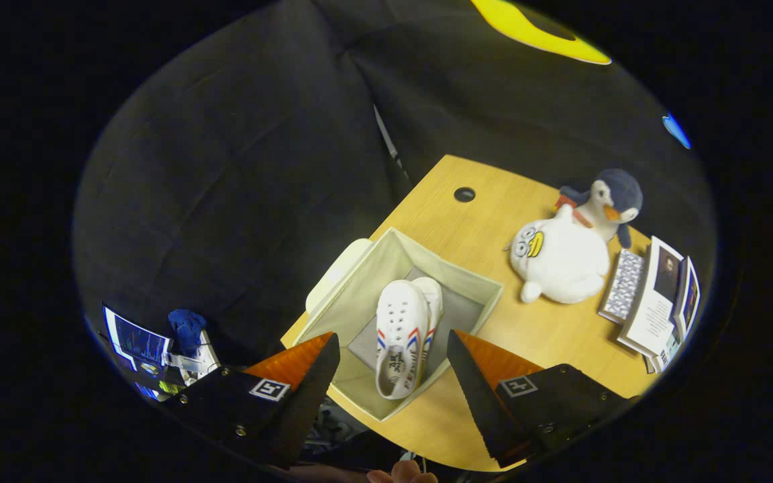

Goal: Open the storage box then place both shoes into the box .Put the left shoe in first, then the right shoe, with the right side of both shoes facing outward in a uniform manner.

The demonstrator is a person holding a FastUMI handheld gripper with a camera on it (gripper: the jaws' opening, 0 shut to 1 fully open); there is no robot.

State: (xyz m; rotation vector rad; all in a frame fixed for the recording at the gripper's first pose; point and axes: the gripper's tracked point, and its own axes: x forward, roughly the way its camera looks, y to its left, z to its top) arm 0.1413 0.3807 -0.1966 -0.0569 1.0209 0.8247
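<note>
On the light wooden table (467,241), seen from above in the gripper view, sits the storage box (359,302), a soft-sided square bin of pale greenish fabric with a grey floor. It stands open, and its cream lid (336,272) rests against the box's far side at the table's edge. Inside lie both shoes (small white canvas sneakers with rounded toes). The nearer shoe (400,335) shows rows of eyelets, red and blue stripes on its flank and dark lettering near the heel. The second shoe (432,302) is tucked just beside it, touching it, mostly hidden behind it. Both lie on the grey floor, toes pointing away from the fingers.

The gripper (393,362) hovers above the box with its fingers spread wide and nothing between them but air. Each finger (313,382) is a black wedge with a rough, grainy pad, an orange ribbed backing and a square marker on its black mount.

Beyond the box, well apart from it, two plush toys lie touching: a round white one (557,258) with cartoon eyes and a yellow beak, and a dark blue penguin (611,201). Next to them is a stack of booklets (655,295). A round cable hole (464,194) pierces the tabletop near its far corner.
</note>
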